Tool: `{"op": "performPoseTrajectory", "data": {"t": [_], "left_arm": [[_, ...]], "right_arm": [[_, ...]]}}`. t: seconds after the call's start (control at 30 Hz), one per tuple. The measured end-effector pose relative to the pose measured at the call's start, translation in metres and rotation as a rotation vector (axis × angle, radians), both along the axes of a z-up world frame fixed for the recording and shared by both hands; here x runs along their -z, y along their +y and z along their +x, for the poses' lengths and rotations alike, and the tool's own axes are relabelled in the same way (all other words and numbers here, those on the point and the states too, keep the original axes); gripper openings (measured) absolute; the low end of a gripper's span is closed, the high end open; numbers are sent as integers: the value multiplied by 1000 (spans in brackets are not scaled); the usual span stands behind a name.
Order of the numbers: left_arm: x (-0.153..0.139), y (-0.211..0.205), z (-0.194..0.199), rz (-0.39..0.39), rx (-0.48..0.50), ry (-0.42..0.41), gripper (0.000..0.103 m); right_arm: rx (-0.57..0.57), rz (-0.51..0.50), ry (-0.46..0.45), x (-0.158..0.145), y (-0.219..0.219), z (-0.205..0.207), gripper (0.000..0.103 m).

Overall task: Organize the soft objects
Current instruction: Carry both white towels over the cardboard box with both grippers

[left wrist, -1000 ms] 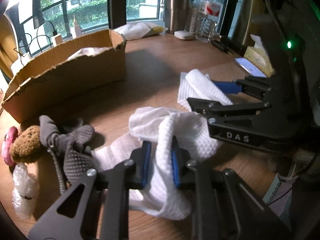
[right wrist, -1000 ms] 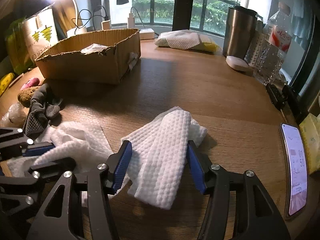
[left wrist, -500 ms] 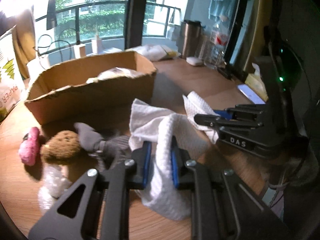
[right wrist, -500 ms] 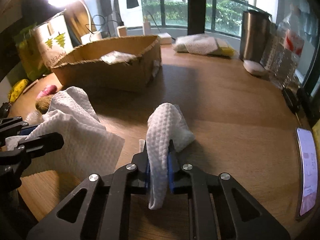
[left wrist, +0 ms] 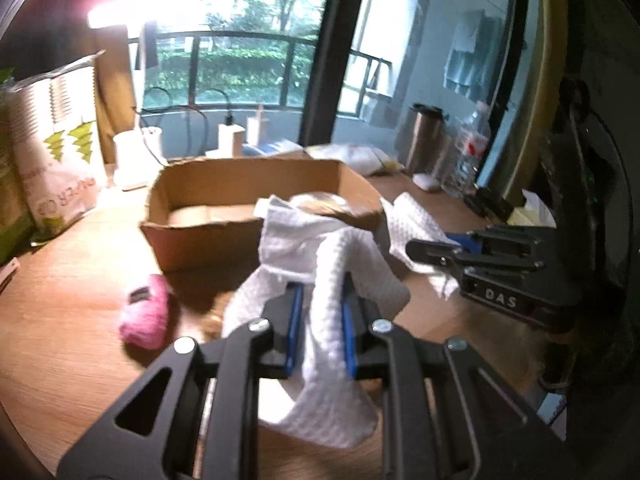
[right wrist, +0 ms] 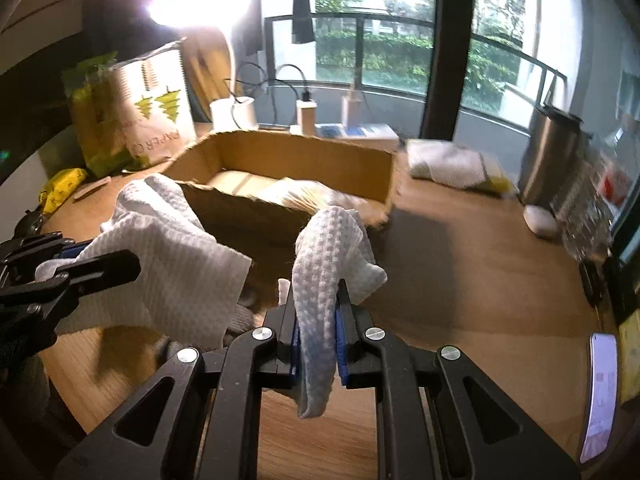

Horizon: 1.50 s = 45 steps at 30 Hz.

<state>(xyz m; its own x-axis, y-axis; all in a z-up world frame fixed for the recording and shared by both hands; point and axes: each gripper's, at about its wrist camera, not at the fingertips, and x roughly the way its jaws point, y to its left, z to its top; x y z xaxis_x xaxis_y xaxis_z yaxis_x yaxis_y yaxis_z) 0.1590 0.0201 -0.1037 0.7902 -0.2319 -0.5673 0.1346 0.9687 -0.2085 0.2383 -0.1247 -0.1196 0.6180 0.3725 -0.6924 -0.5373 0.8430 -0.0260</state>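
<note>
My left gripper [left wrist: 320,320] is shut on a white waffle cloth [left wrist: 344,264] that hangs off the wooden table, in front of the open cardboard box [left wrist: 240,176]. My right gripper [right wrist: 318,320] is shut on a second white waffle cloth [right wrist: 328,248], also lifted and drooping over its fingers. Each view shows the other gripper: the right gripper [left wrist: 432,246] with its cloth [left wrist: 412,220], and the left gripper [right wrist: 88,254] with its cloth [right wrist: 168,256]. The box [right wrist: 304,156] holds some pale items. A pink soft object [left wrist: 146,316] lies on the table at the left; a brown one beside it is mostly hidden.
A paper bag [right wrist: 152,112] stands left of the box. Chargers and cables line the window sill. A white packet [right wrist: 452,168], a steel tumbler [right wrist: 552,152] and a water bottle [left wrist: 468,156] stand at the back right. A phone [right wrist: 600,392] lies at the table's right edge.
My right gripper shut on its cloth and lifted it. Both grippers rose with their cloths and moved toward the box. The views swung upward and the grey gloves dropped out of sight.
</note>
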Motion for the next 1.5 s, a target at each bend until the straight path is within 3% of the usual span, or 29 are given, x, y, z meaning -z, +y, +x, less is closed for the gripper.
{"op": "performPoseTrajectory", "data": {"t": [0.37, 1.1, 1.5], "left_arm": [[-14, 30, 5, -5, -77, -51, 18], [-50, 54, 52, 30, -158, -159, 18], [-37, 57, 94, 38, -170, -131, 18]], "right_arm": [[-73, 15, -36, -21, 30, -3, 15], [-82, 92, -113, -50, 25, 39, 15], [-50, 109, -106, -41, 20, 78, 15]]}}
